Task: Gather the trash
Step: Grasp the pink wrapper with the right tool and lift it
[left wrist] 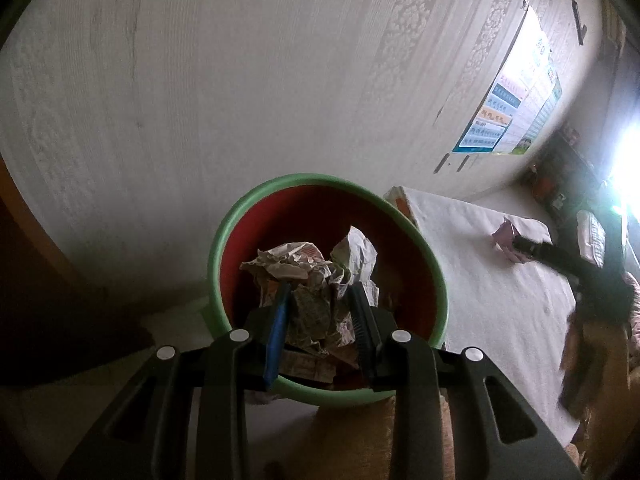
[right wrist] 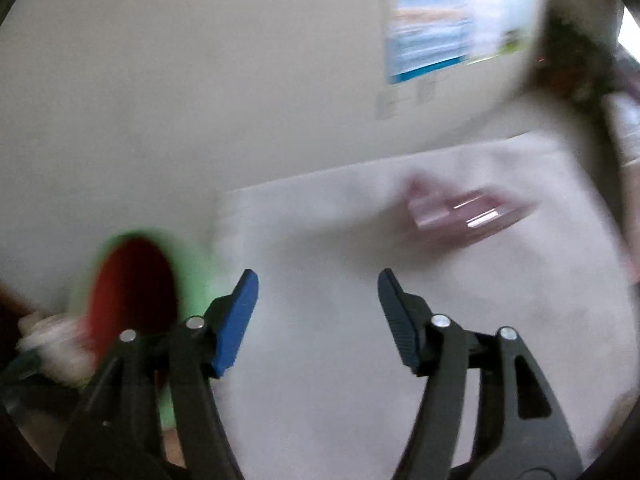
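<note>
My left gripper over bin, pinching crumpled paper between pads; held above red inside so drop lands on wad already there, not floor; bin stands by wall, just beside white table, for short carry; my right gripper spread wide, nothing between fingers, aimed at pink wrapper lying on table ahead; right view blurred, contact not yet.

Crumpled paper lies in the bin directly ahead of the left gripper; a packet lies on the cloth ahead-right of the right gripper.
</note>
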Available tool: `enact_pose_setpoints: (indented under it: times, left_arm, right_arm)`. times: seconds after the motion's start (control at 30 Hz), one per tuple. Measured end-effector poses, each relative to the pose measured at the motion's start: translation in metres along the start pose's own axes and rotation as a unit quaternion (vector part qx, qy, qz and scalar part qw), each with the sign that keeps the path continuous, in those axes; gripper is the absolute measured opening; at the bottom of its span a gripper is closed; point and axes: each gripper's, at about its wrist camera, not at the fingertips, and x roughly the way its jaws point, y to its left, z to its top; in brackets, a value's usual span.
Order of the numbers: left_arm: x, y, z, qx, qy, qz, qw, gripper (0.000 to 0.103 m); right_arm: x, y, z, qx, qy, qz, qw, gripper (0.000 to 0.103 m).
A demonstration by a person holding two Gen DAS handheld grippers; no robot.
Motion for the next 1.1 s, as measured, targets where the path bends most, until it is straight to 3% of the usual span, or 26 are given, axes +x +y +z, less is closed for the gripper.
enact_pose_setpoints:
  times: [0.13,0.27,0.43,0.53,0.57,0.6,0.63,0.73,0.9,1.1]
  left_arm:
    - [0.005,-0.005,-0.002,0.001,0.006,-0.005,1.0,0.029]
    - [0.008,-0.005,-0.002,0.001,0.01,-0.005,0.9999,0.029]
    - [0.008,-0.004,-0.003,0.003,0.014,-0.004,0.9999,0.029]
    - [0.008,-0.004,-0.003,0.004,0.016,-0.001,0.9999,0.029]
    - [0.01,-0.004,-0.003,0.004,0.018,0.0,0.9998,0.029]
    - [0.011,-0.004,-0.003,0.004,0.02,0.001,0.9998,0.029]
    - [0.013,-0.006,-0.001,0.004,0.021,0.0,0.9998,0.029]
    - [0.015,-0.009,0.0,0.009,0.021,-0.003,0.9997,0.029]
    - [0.018,-0.019,0.001,0.023,0.021,-0.012,0.9994,0.029]
    - [0.015,-0.03,0.003,0.042,0.014,-0.019,0.9988,0.029]
  right_arm:
    - [0.036,-0.045,0.034,-0.005,0.036,-0.084,0.996,0.069]
    - [0.073,-0.059,0.047,-0.036,0.097,-0.089,0.991,0.075]
    - [0.108,-0.047,0.046,-0.102,0.148,-0.121,0.976,0.076]
    - [0.111,-0.049,0.041,-0.107,0.149,-0.131,0.974,0.054]
    - [0.109,-0.05,0.041,-0.105,0.144,-0.134,0.975,0.042]
    - [0.105,-0.051,0.04,-0.101,0.14,-0.127,0.977,0.04]
    - [0.098,-0.051,0.04,-0.097,0.137,-0.12,0.978,0.026]
    - [0.075,-0.049,0.032,-0.087,0.11,-0.094,0.986,0.015]
    - [0.009,-0.033,0.012,-0.051,0.056,-0.016,0.997,0.014]
    - [-0.065,-0.007,-0.037,-0.03,0.017,0.059,0.998,0.014]
